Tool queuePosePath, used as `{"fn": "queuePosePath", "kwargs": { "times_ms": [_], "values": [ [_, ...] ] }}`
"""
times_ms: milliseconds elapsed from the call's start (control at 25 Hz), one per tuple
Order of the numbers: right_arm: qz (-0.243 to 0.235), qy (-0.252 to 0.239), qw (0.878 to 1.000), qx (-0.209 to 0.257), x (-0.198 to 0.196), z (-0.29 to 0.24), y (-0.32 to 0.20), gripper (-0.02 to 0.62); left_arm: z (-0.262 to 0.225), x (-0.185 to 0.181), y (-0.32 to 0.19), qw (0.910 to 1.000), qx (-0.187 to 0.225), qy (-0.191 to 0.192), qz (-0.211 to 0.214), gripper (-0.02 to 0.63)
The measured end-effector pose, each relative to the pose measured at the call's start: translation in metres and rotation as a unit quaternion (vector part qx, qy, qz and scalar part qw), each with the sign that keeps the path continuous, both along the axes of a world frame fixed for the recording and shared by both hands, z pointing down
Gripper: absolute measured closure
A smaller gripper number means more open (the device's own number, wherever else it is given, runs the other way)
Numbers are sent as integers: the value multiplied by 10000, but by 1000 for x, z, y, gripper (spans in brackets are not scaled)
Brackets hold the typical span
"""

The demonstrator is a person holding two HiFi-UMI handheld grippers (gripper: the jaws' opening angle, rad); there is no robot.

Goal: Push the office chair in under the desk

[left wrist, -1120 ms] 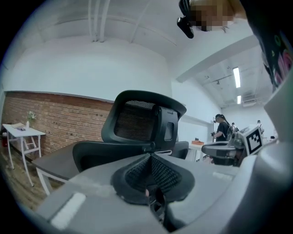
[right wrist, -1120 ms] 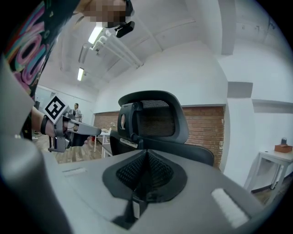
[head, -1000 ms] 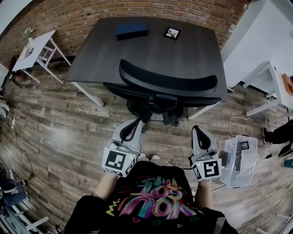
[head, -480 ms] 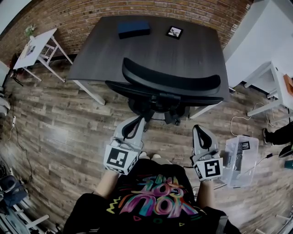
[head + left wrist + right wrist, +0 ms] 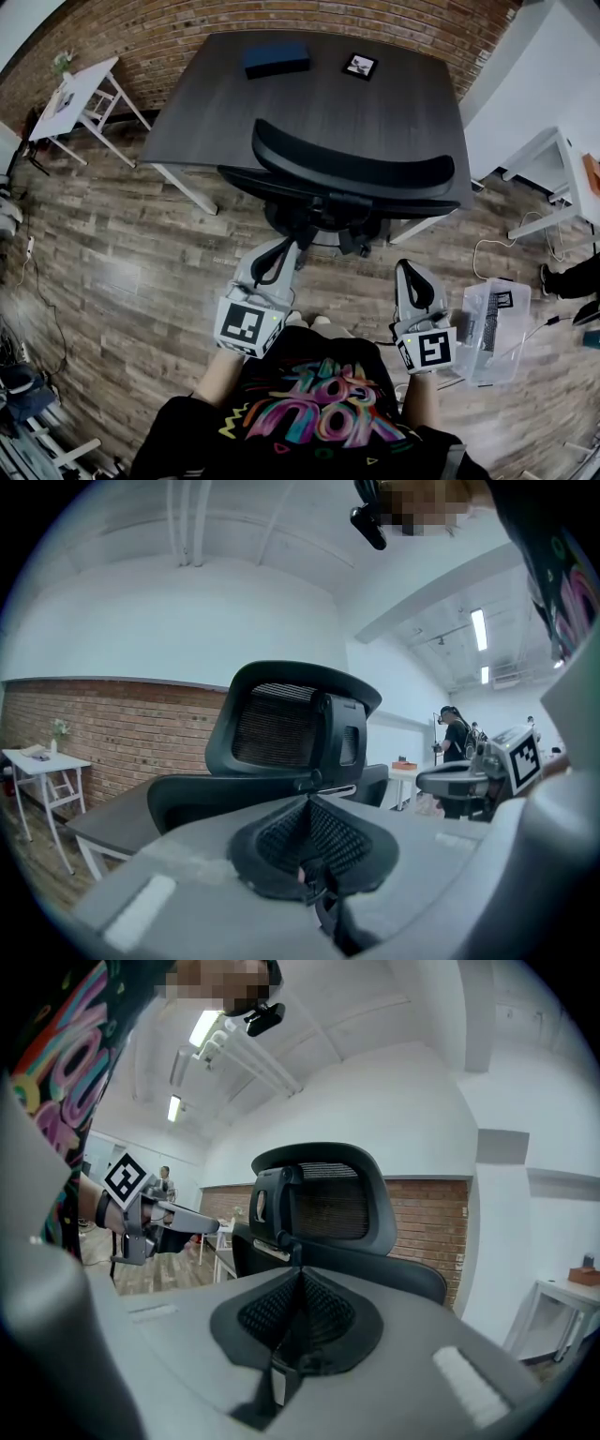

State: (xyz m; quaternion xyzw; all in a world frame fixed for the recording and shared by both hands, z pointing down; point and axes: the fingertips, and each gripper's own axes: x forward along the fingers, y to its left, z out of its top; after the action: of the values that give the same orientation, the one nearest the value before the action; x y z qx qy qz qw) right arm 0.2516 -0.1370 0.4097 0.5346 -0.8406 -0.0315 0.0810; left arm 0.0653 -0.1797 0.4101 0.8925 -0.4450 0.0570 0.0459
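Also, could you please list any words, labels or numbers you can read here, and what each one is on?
No text reads clearly.
Black T-shirt: colourful graffiti lettering, too stylised to read.
Cubes on the left tool and right tool: black-and-white square patterns, no words.
Clear plastic box: patterned label, too small to read.
Small black-framed card on the dark grey desk: too small to read.

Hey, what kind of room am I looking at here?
Most likely an office or shared workspace: a dark desk with a black office chair at it, a white side table nearby, and a brick wall behind.
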Motion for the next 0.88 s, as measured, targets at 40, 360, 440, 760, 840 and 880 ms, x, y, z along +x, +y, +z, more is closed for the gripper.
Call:
{"fn": "queuePosePath", "kwargs": {
  "times_ms": [40,360,440,760,840,880],
  "values": [
    [22,50,10000,-2,0,1,0,594,0,0,0,10000,12,-12,-1,603],
    [25,114,9999,-77,-2,8,-1,594,1,3,1,10000,21,-41,49,604],
    [-17,90,9999,-116,-2,9,-1,595,1,4,4,9999,-104,25,8,603],
    [25,-42,9999,-121,3,7,-4,595,-3,6,4,10000,-23,0,62,603],
    [-1,-25,9999,-112,2,6,-3,595,-5,7,5,9999,10,10,103,603],
    [-18,-14,9999,-111,1,5,-3,595,-5,7,6,9999,3,14,134,603]
  ]
}}
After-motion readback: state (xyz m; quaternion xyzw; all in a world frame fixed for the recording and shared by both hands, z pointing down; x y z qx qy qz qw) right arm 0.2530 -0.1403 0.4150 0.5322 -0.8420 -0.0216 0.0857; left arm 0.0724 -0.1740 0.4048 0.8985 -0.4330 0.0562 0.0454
